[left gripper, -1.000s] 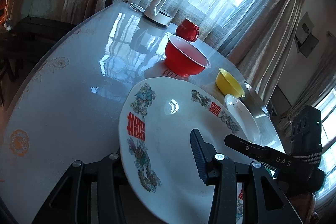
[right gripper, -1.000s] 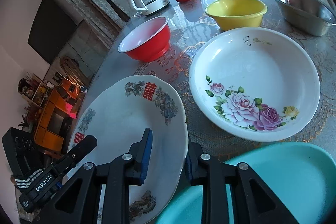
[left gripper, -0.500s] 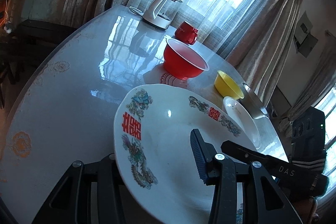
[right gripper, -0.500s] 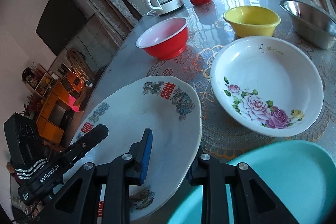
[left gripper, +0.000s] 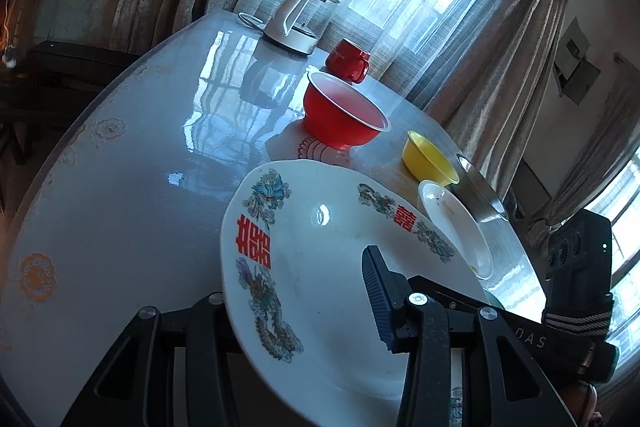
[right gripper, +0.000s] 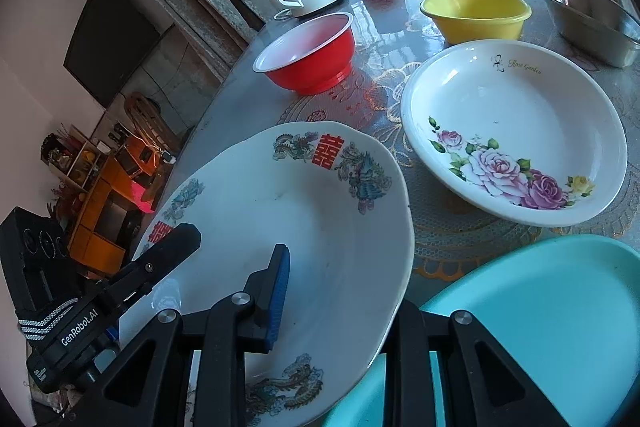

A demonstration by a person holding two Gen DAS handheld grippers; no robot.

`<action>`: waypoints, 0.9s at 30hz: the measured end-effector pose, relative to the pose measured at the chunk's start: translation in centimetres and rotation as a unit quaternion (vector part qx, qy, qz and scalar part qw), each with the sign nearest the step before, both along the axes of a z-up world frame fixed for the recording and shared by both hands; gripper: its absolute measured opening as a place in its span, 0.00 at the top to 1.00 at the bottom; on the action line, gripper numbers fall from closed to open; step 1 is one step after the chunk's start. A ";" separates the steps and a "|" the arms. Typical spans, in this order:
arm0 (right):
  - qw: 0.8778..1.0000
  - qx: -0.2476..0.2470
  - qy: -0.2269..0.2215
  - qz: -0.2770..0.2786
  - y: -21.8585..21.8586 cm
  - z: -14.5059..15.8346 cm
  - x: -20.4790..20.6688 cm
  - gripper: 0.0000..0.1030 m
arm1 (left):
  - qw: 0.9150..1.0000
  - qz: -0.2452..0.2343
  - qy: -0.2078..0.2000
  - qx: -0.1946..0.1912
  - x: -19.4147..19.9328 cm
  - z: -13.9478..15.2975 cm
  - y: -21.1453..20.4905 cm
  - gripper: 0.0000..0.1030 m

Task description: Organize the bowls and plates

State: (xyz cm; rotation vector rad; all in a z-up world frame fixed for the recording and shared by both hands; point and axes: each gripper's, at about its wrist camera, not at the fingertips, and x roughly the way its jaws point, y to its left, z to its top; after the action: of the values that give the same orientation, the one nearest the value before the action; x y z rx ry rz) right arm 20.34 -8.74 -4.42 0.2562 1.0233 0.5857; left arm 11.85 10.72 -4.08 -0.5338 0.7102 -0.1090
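Sunlit curtains back the glossy round table (left gripper: 120, 195). Both the left gripper (left gripper: 296, 303) and right gripper (right gripper: 340, 291) pinch opposite rims of the dragon-patterned plate (right gripper: 304, 227), held tilted above the table's near edge, beside the rose plate (right gripper: 516, 131).

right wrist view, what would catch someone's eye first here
The big dragon plate fills the foreground, tilted, with both grippers clamped on its rim, the right gripper at its near edge and the left gripper at its left edge. To its right the rose plate lies flat on the table, and behind stand the red bowl and yellow bowl.
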 end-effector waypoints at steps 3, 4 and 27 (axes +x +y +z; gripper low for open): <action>1.000 -0.012 -0.014 -0.001 0.2 0.3 -0.4 0.74 | 1.000 -0.001 0.000 0.001 0.0 0.0 0.0 0.56; 1.000 -0.014 -0.016 -0.003 0.2 0.3 -0.4 0.74 | 1.000 -0.002 0.000 0.001 0.0 0.0 0.0 0.56; 0.998 -0.021 -0.061 -0.025 -1.9 1.7 -2.8 0.73 | 0.998 -0.054 -0.040 0.015 -1.1 1.2 -1.9 0.56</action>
State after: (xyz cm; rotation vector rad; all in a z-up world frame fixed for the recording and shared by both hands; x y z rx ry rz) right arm 17.57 -10.68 -2.71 0.2064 0.9067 0.5277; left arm 10.79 8.83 -2.88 -0.4591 0.6615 -0.2192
